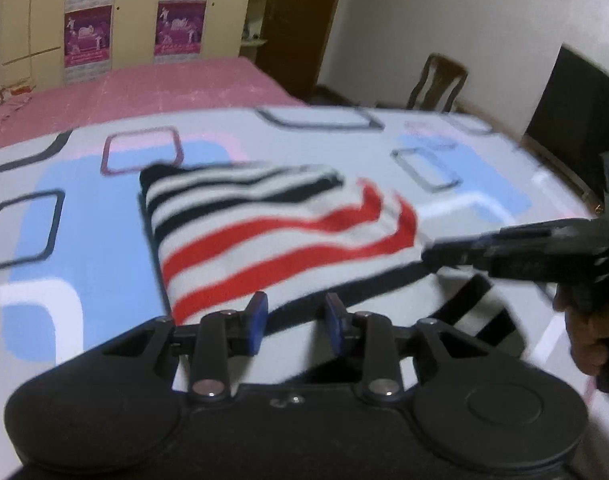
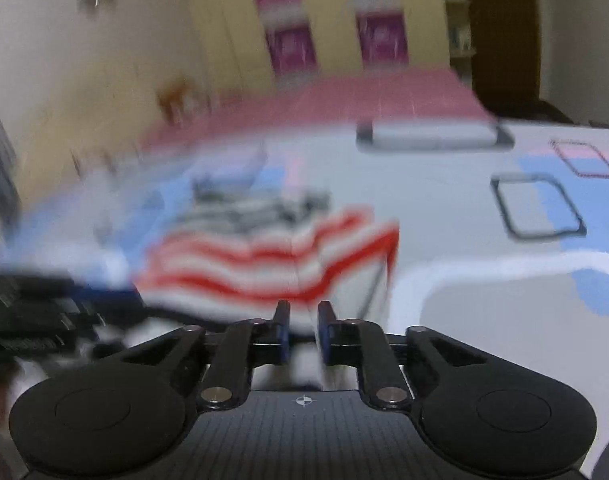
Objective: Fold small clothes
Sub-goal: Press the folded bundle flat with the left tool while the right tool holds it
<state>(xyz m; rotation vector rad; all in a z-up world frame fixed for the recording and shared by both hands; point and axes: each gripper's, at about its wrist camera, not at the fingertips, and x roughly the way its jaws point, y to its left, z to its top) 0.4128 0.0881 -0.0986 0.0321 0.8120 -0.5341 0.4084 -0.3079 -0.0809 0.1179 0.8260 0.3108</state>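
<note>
The striped garment, white with black bands at its far end and red bands nearer, lies partly folded on a patterned sheet covering the worktop. In the left wrist view it fills the centre, its near edge reaching down to the left tool. That tool's blue pads stand a little apart with the black-edged hem of the cloth between them; whether they press on it I cannot tell.

The right tool comes in from 3 o'clock, a hand on its grip, its tip at the garment's right edge. In the blurred right wrist view, the right tool's fingers are nearly together, pinching white cloth, with the garment ahead at 12 o'clock.

A pink bed lies beyond, at 11 o'clock.
</note>
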